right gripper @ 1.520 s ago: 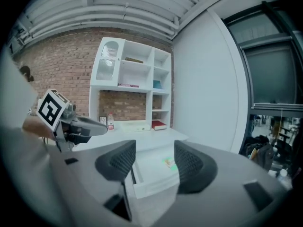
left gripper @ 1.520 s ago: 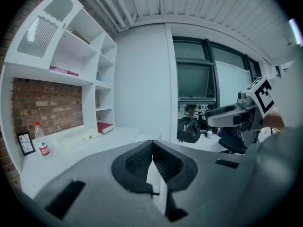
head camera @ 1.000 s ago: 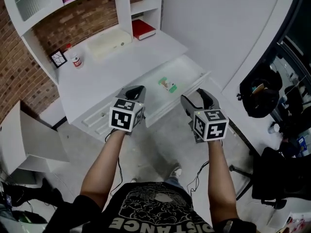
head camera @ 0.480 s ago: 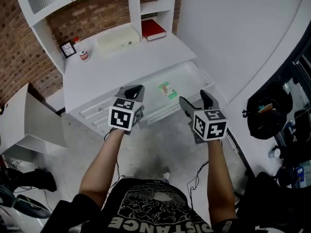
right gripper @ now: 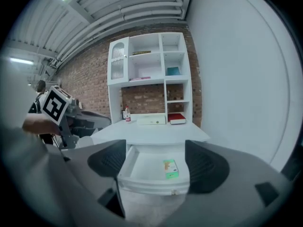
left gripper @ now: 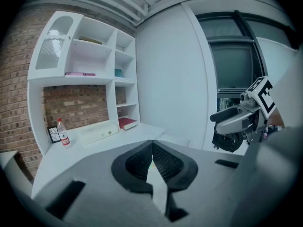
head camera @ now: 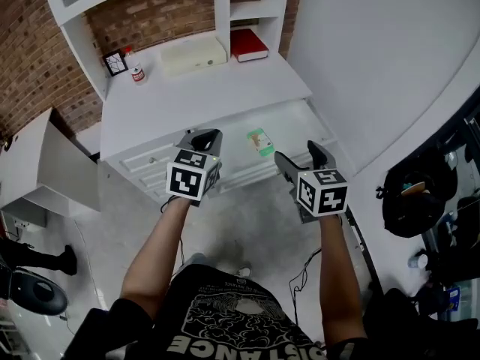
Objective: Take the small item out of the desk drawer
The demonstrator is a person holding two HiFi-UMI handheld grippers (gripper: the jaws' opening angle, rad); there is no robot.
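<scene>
Desk (head camera: 202,96) w/ open drawer (head camera: 291,128), brick wall (head camera: 30,58) behind

illegibly small print on the small item (head camera: 260,142)

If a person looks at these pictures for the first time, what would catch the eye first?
First, the open white drawer of the desk, with one small green item lying in it. Just before it, the right gripper, whose jaws have just been opening, stands wide and empty, while the left gripper beside it is shut on nothing.
</scene>
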